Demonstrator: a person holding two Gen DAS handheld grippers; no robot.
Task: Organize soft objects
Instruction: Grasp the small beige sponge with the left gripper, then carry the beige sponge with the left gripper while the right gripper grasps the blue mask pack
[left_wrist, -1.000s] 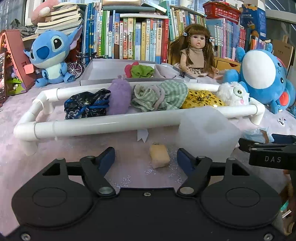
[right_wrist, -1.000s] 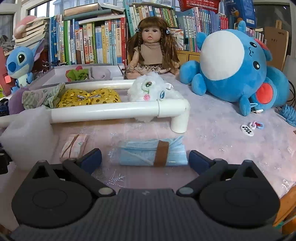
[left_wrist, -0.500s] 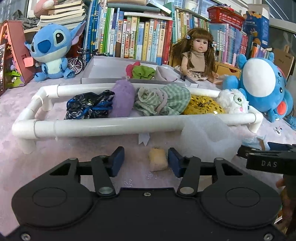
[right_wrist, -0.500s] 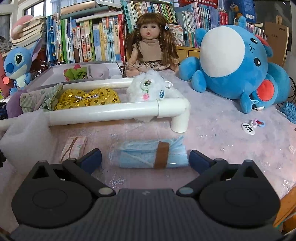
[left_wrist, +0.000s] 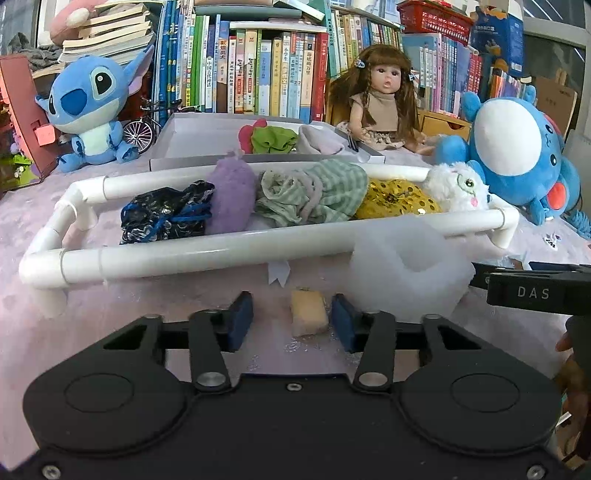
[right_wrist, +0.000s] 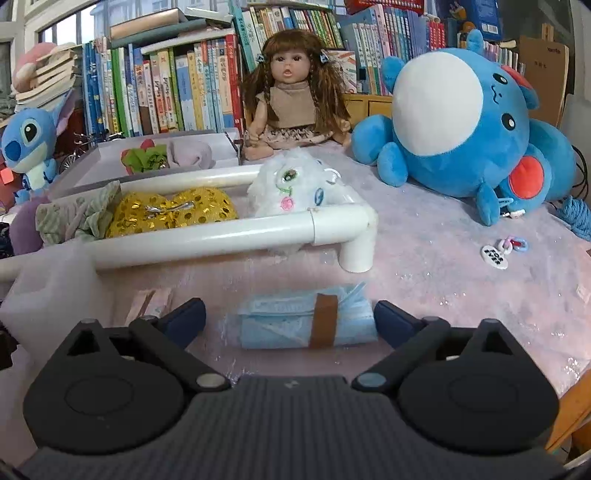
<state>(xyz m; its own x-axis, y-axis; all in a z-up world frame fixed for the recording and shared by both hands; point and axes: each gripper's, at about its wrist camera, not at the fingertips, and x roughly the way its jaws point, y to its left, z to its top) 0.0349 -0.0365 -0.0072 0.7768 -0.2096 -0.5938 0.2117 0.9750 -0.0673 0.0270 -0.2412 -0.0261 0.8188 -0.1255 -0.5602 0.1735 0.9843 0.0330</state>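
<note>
table cover (right_wrist: 443, 266): soft pink cloth, a bit fuzzy, with tiny shiny sparkles
pipe frame (left_wrist: 184, 254): smooth white plastic, a little glossy
foam block (left_wrist: 410, 280): white foam, matt and cloudy
yellow sponge piece (left_wrist: 308, 312): soft, matt, a bit rough
blue cloth bundle (right_wrist: 306, 325): thin crinkly cloth with a matt brown band
gold pouch (right_wrist: 173, 216): shiny sequins
white plush toy (right_wrist: 295, 188): long fluffy fur
purple plush (left_wrist: 231, 195): fuzzy
checked cloth (left_wrist: 314, 192): soft woven fabric
big blue plush (right_wrist: 461, 129): smooth short fur
left gripper (left_wrist: 291, 319): matt black plastic, blue rubbery pads
books (left_wrist: 258, 74): glossy paper spines
</note>
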